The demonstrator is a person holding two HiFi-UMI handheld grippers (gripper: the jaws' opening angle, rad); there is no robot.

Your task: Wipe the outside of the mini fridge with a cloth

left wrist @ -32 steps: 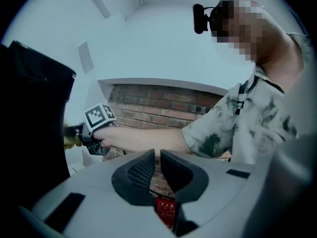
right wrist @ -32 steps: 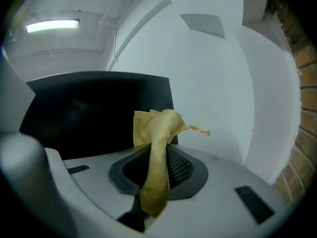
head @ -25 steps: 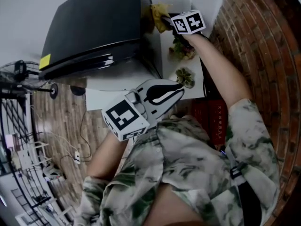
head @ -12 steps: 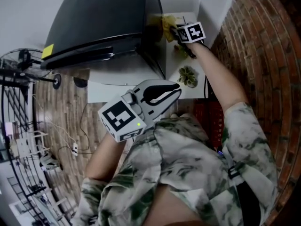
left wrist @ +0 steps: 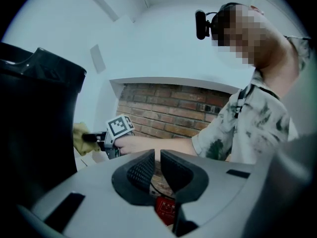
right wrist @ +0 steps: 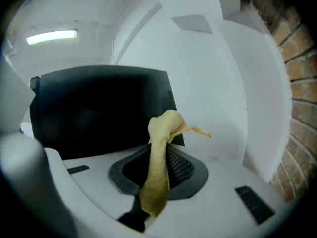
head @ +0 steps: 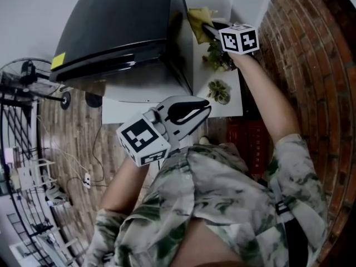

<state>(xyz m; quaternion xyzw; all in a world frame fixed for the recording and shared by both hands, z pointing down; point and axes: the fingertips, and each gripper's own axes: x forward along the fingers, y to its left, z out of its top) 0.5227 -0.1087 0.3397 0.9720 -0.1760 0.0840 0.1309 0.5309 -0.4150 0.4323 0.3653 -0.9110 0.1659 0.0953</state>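
Observation:
The black mini fridge [head: 117, 29] stands on a white table [head: 125, 113]; its dark side fills the left of the right gripper view [right wrist: 94, 108] and the left edge of the left gripper view [left wrist: 29, 128]. My right gripper [head: 208, 29] is shut on a yellow cloth [head: 199, 18], held beside the fridge's right side near the back wall; the cloth [right wrist: 158, 162] hangs between its jaws. My left gripper [head: 200, 105] is shut with nothing in it, held low in front of the fridge. The cloth [left wrist: 81, 138] also shows at the left of the left gripper view.
Two small potted plants [head: 218, 90] [head: 218, 57] sit on the white table right of the fridge. A brick wall [head: 311, 65] runs along the right. A red crate [head: 250, 143] lies below the table. A fan and wire racks [head: 28, 93] stand at the left.
My right gripper with the cloth has shifted along the fridge's right side, back and a little to the right. The left gripper has stayed put.

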